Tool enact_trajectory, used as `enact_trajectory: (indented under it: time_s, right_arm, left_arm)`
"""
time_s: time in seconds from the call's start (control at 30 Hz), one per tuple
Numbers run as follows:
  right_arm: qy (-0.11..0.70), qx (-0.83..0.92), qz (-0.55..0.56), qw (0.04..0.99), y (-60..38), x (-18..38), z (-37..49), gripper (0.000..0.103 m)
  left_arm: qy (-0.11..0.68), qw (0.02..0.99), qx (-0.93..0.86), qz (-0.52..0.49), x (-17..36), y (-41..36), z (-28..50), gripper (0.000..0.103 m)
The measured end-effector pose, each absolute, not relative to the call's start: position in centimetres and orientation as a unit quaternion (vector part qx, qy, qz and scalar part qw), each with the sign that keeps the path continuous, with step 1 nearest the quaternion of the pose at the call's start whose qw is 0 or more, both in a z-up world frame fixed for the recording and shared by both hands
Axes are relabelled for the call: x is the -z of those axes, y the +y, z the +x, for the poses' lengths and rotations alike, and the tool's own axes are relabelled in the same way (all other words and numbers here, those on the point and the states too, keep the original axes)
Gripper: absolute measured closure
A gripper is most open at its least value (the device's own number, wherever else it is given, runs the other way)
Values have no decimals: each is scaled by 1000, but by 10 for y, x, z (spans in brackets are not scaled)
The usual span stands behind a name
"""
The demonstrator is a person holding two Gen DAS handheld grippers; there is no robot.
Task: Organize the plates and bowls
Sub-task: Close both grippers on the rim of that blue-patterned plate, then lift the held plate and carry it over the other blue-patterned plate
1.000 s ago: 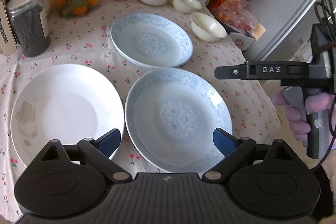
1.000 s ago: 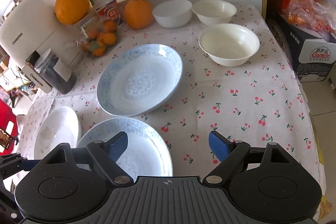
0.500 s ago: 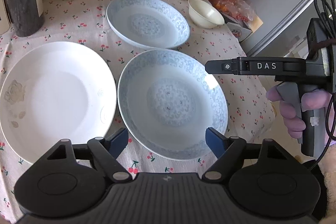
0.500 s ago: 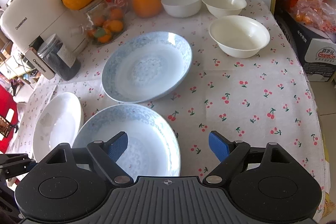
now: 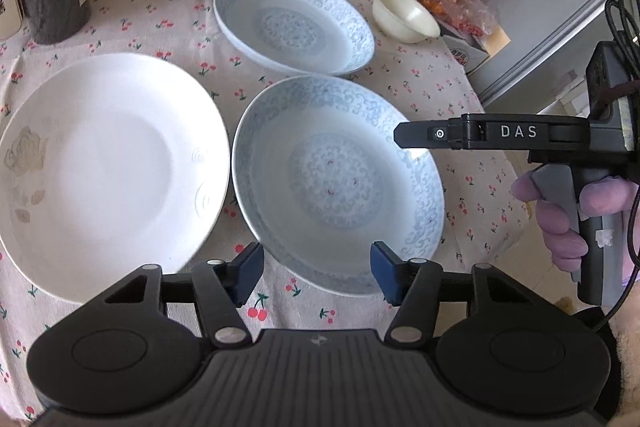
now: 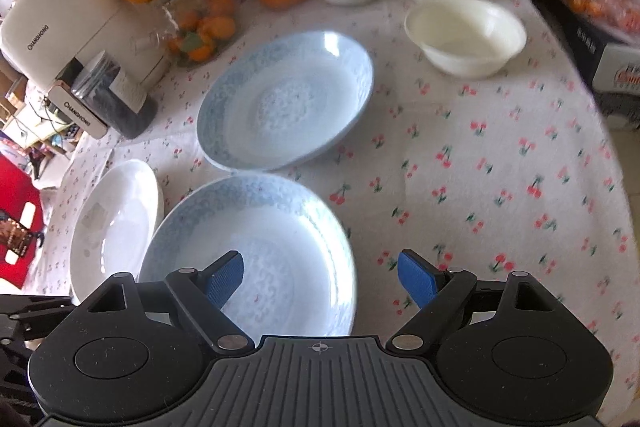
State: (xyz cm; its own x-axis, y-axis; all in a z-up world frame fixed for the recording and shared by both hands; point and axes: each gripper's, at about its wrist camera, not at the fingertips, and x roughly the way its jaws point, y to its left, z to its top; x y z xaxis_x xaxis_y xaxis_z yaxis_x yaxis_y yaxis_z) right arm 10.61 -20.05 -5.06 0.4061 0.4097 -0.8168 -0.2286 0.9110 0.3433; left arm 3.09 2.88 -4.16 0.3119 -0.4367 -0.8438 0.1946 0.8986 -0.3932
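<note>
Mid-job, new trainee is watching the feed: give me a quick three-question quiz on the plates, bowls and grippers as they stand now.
1. True or false: the left gripper is shut on the near blue plate.
2. How many white bowls stand on the cherry tablecloth?
3. The white plate lies A) stacked on a blue plate, B) beside the near blue plate, C) inside a bowl.

Key: 1 false, both it and the right gripper are open and empty; 2 three; 3 B.
</note>
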Motion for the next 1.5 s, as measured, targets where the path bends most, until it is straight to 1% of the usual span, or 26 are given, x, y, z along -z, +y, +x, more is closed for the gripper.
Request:
enact_trajectory:
  time_s: [0.1, 0.23, 0.37, 0.47, 0.5, 0.63, 0.7, 0.73, 0.77, 0.9, 1.2, 1.5]
  right_arm:
    - [535, -200, 114, 813, -201, 60, 108, 17]
    - [555, -200, 138, 796, -203, 69, 110, 17]
    - [564, -195, 144, 789, -202, 75, 111, 17]
    - [561, -195, 138, 792, -200, 76, 110, 18]
    - [560, -194, 136, 794, -199, 75, 110, 18]
    - [556, -194, 130, 798, -198, 76, 109, 28]
    - [555, -195, 128, 799, -198, 75, 110, 41]
    - [555, -195, 130, 798, -198, 75, 110, 44]
    - [555, -196, 131, 797, -199, 75, 110, 51]
    - [555, -188, 124, 801, -200, 75, 110, 63]
    - [554, -189, 117, 803, -206, 74, 108, 76]
    - [546, -199, 115, 806, -207, 64, 104, 80]
  left_arm:
    - [560, 798, 193, -113, 47, 30, 32, 54]
    - [567, 792, 189, -125, 54, 32, 34, 63]
    - [572, 787, 185, -139, 59, 37, 36, 73]
    - [570, 788, 185, -140, 60, 38, 36, 79]
    - [569, 789, 184, -139, 60, 38, 36, 80]
    - [568, 791, 183, -134, 60, 39, 35, 83]
    - [567, 793, 182, -132, 60, 38, 35, 84]
    - [566, 793, 182, -132, 60, 37, 35, 84]
    - [566, 793, 182, -131, 60, 37, 35, 84]
    - [564, 796, 183, -122, 60, 35, 35, 84]
    - [559, 800, 183, -118, 57, 37, 34, 83]
    - [548, 805, 181, -136, 48, 44, 34, 83]
